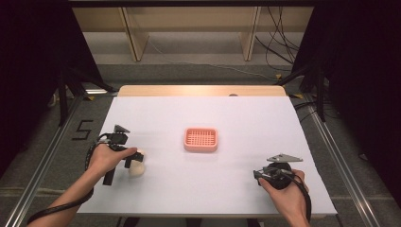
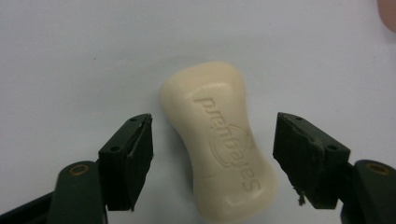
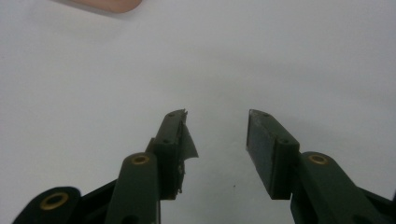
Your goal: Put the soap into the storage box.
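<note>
Two black grippers are hovering: left gripper (image 2: 212,158) spread around a cream oval soap bar (image 2: 219,142) lying near-left, ungrasped; pink slotted soap dish (image 1: 201,139) is waiting empty at centre; right gripper (image 3: 217,140) is idling spread.

Pink ridged plastic tray (image 2: 388,14) clipped at upper right frame edge; cream embossed soap bar (image 1: 137,166) half-hidden behind left hand (image 1: 106,158).
</note>
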Tool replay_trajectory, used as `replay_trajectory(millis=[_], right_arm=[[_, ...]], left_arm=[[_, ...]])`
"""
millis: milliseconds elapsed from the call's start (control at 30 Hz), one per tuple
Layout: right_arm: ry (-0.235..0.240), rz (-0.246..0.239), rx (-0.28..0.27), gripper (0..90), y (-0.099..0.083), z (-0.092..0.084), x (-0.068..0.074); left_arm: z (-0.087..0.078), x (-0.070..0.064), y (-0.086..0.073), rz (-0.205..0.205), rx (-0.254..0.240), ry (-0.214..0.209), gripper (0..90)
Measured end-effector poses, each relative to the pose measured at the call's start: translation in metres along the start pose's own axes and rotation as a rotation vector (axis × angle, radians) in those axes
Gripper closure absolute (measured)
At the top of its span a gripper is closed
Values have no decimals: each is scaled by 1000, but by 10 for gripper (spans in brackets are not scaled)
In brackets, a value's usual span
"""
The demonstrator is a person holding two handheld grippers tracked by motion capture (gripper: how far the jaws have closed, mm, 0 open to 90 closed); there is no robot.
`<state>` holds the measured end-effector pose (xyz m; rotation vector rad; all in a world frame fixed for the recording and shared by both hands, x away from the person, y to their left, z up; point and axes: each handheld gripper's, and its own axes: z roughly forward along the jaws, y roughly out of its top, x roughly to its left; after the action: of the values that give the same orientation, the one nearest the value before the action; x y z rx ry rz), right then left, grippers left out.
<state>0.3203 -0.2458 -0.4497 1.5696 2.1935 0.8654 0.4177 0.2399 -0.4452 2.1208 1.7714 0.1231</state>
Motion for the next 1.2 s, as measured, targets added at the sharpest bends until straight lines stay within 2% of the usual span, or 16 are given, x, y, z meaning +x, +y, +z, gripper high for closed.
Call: replay_trajectory(millis=[200, 233, 300, 333, 367, 400, 600, 800, 833, 867, 900, 967, 1000, 1200], right_arm=[[2, -1, 0, 580, 0, 0, 0], [15, 0, -2, 580, 0, 0, 0], [1, -1, 1, 579, 0, 0, 0], [2, -1, 2, 579, 0, 0, 0], [2, -1, 1, 579, 0, 0, 0], [4, 2, 3, 579, 0, 0, 0], [2, 3, 6, 579, 0, 0, 1], [6, 0, 5, 578, 0, 0, 1], [6, 0, 5, 578, 0, 0, 1], [6, 0, 5, 578, 0, 0, 1], [6, 0, 4, 578, 0, 0, 1], [6, 0, 5, 578, 0, 0, 1], [7, -1, 5, 578, 0, 0, 1], [-2, -14, 4, 578, 0, 0, 1]], left_arm=[[5, -1, 4, -6, 20, 13, 289], [6, -1, 5, 7, 23, 19, 290], [7, -2, 6, 11, 39, 25, 295], [9, -1, 6, 13, 31, 24, 297], [9, -1, 7, 18, 50, 29, 301], [11, -2, 7, -1, 36, 26, 306], [16, -1, 10, 33, 84, 19, 328], [18, 0, 15, 62, 132, 42, 381], [19, -3, 14, 13, 136, 36, 392], [20, -3, 15, 8, 134, 45, 405], [21, -4, 14, 13, 134, 53, 418], [19, -2, 16, 51, 177, 57, 443], [20, -2, 16, 63, 177, 63, 453], [22, -2, 15, 65, 175, 70, 465]])
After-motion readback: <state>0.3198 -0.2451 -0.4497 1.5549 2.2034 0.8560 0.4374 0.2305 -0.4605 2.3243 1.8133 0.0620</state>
